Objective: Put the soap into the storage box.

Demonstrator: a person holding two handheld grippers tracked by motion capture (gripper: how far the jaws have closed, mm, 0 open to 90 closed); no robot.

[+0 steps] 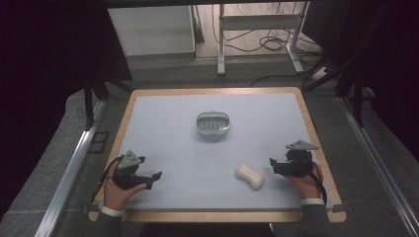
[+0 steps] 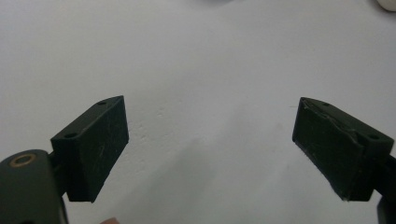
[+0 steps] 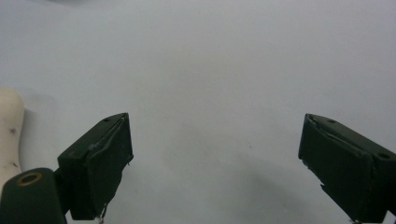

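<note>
Soap (image 1: 249, 176), a pale cream bar pinched at the middle like a peanut, lies on the light blue mat (image 1: 173, 143) that covers a wood-edged table (image 1: 123, 116). It sits toward the near right of the mat, just beside the right gripper (image 1: 273, 164), whose black jaws point toward it without touching it. Nothing stands between that gripper and the bar.

Farther back, near the middle of the mat, rests an oval metal soap dish (image 1: 213, 124) with a slotted floor, well apart from the bar and from both grippers. Open mat lies between dish and bar.

At the near left, the left gripper (image 1: 154, 178) is held low over the mat in a person's hand (image 1: 116, 190), its jaws aimed toward the centre of the table and well apart from the soap.

From the high view come the surroundings: dark curtains on both sides, grey floor covering, metal rails, a white cabinet and a desk frame with loose cables behind the table.

The left gripper view shows what the high view cannot: the left gripper (image 2: 208, 140) has its jaws spread wide with bare mat between them. The right gripper view shows the right gripper (image 3: 215, 158) spread just as wide, holding nothing, with the bar's rounded end (image 3: 9, 130) at the left edge of the picture, outside the jaws.

No brand, label or writing can be read on any of these things.
</note>
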